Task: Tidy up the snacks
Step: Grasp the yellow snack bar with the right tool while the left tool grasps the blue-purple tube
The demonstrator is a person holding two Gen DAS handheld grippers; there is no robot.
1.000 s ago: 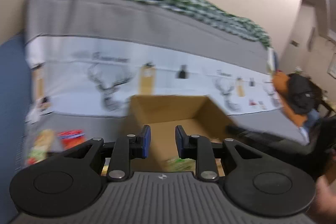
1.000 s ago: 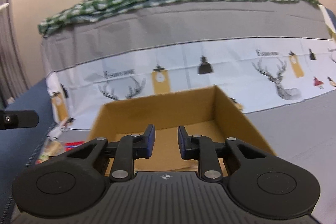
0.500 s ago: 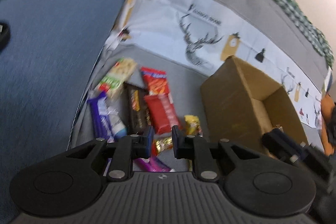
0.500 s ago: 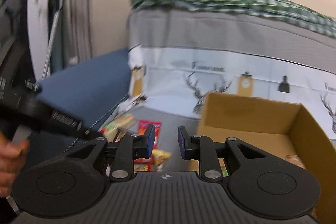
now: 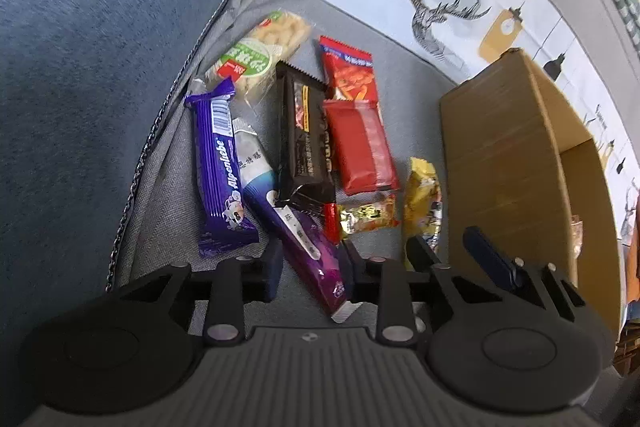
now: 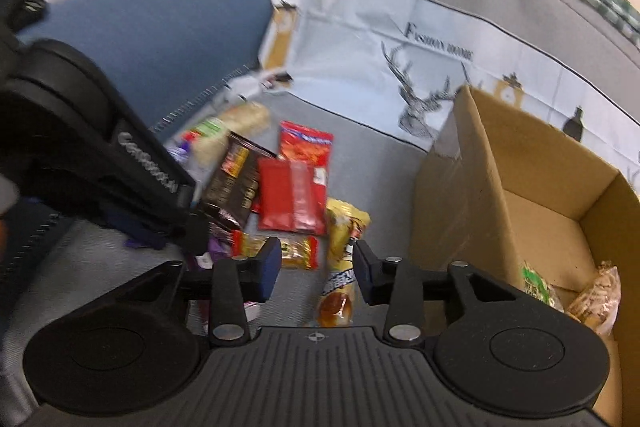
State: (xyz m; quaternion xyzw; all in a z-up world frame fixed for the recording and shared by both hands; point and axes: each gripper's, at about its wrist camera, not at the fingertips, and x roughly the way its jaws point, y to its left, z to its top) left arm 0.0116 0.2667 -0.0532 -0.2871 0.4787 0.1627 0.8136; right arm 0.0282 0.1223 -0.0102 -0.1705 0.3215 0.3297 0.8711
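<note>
Snacks lie clustered on the grey cloth beside the cardboard box (image 5: pixel 504 163). Left wrist view: left gripper (image 5: pixel 310 269) spreading, jaws straddling a purple-white packet (image 5: pixel 308 247) without pressing it. Only the right wrist view shows the box's inside, two packets (image 6: pixel 568 291) there; right gripper (image 6: pixel 316 265) spreading over a yellow packet (image 6: pixel 344 227), nothing pinched.
</note>
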